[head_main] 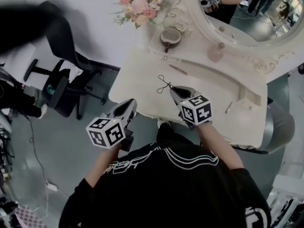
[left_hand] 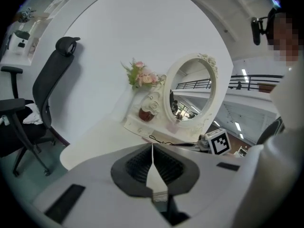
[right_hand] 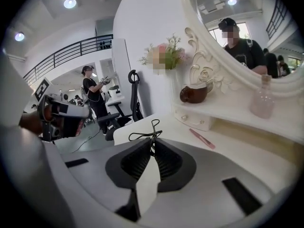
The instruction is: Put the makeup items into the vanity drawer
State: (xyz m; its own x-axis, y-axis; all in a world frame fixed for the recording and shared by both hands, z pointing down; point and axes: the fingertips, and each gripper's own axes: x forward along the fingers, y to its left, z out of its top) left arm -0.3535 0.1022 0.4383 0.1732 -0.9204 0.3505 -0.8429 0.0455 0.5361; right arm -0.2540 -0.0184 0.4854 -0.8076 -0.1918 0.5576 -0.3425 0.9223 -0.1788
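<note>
Head view: steep look down on a person in a black top standing at a white vanity table (head_main: pixel 137 80) w/ an oval mirror (head_main: pixel 247 13). The right gripper (head_main: pixel 174 90) is over the table's front part, its jaws pinching a thin black looped tool (head_main: pixel 164 83). This is maybe an eyelash curler or small scissors; can't tell which. The right gripper view shows the pads clamped on its middle w/ the loops sticking out past the tips, prob. so it can be carried & set down loops-first. It seems held clear of the tabletop, not certain.

The left gripper (head_main: pixel 132 103) hangs off the table's front-left corner, jaws pressed together w/ nothing btwn them, likely kept free to pull a drawer. No open drawer shows in any view; small knobbed drawers (right_hand: pixel 199 120) sit under the back shelf.

Also on the vanity:
- a pink pencil (head_main: pixel 178 69) near the shelf
- a small silvery stick (head_main: pixel 229 107) toward the right
- a glass bottle (head_main: pixel 216 52) & a brown cup (head_main: pixel 169 36) on the shelf
- flowers (head_main: pixel 140 6) at back left

The task looks early: one item in hand, the rest unstowed.
</note>
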